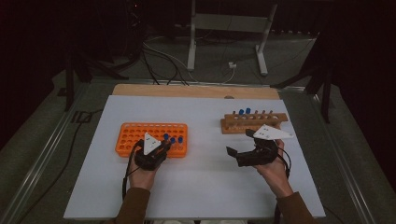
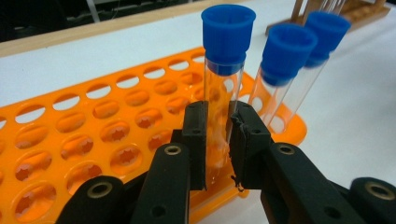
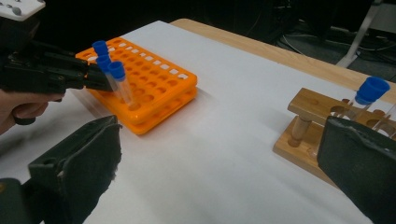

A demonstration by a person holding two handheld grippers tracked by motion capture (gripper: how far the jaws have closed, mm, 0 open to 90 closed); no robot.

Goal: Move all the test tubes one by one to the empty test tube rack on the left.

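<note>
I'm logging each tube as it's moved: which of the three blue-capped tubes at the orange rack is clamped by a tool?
The tube nearest the left tool, standing tallest in its view; the other two tubes stand free behind it.

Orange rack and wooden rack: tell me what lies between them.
Nothing: between the orange rack and the wooden rack the white tabletop is bare, seen in the right gripper view.

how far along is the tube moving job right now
Done: two blue-capped tubes stand in the orange rack. In hand: the left tongs are shut on a third tube at a hole. Left: tubes in the wooden rack; the right tongs are open.
</note>
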